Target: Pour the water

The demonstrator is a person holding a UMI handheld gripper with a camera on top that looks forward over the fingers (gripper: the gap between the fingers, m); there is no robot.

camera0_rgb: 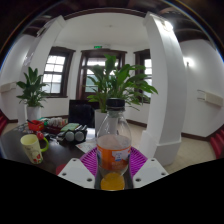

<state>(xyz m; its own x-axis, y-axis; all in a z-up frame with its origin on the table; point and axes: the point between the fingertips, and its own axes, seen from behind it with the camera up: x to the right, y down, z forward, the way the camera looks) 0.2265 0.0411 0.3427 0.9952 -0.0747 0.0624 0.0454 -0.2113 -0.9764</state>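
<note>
The claw (pixel 113 168) is holding a clear bottle (pixel 113 150) between its two fingers, and the purple pads (pixel 91 160) are pressing on both sides of it. The bottle is standing up straight, with orange liquid at the bottom (the top part looks see-through). To one side a green mug (pixel 32 148) is sitting on the dark counter (pixel 55 157). A big leafy plant (pixel 118 82) is standing behind the bottle, near the windows (pixel 52 73).

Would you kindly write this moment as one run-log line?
gripper: shut on bottle | bottle: upright, capped, orange liquid | mug: beyond fingers on table | pour: not begun
</note>
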